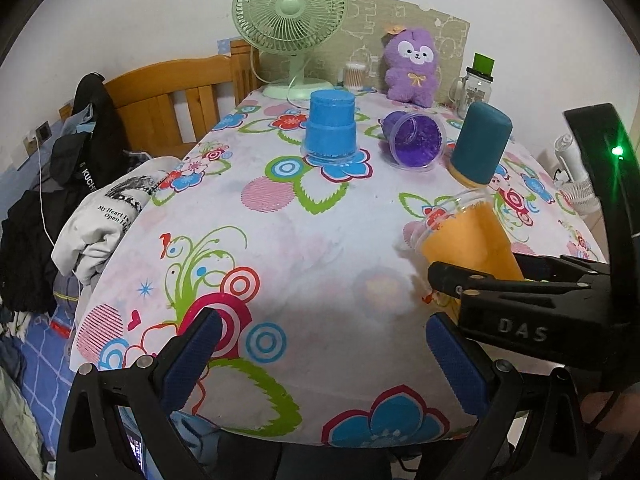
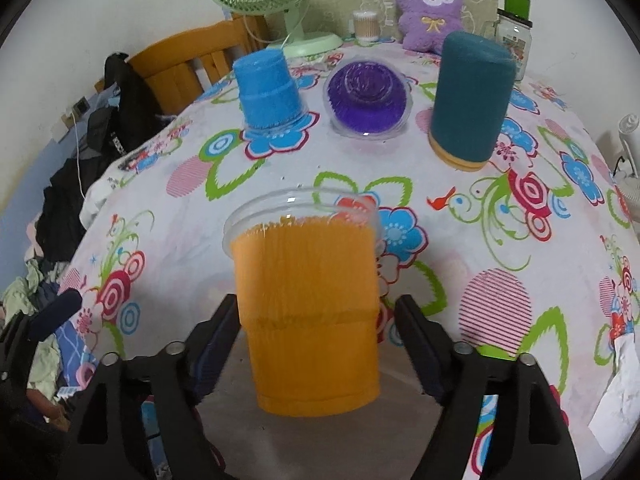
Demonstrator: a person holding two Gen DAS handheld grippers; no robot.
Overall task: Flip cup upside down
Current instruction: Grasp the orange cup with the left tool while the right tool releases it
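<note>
Holding the orange cup [image 2: 308, 312] tilted, the right gripper [image 2: 316, 320] risks dropping it if its jaws loosen; the left gripper [image 1: 320, 344] waits wide open.

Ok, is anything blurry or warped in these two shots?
Right wrist view: the orange cup between the right hand-held gripper fingers is streaked with motion blur, while the table stays sharp. Left wrist view: mostly sharp. Both: fisheye bends the tablecloth edges and darkens the corners.
</note>
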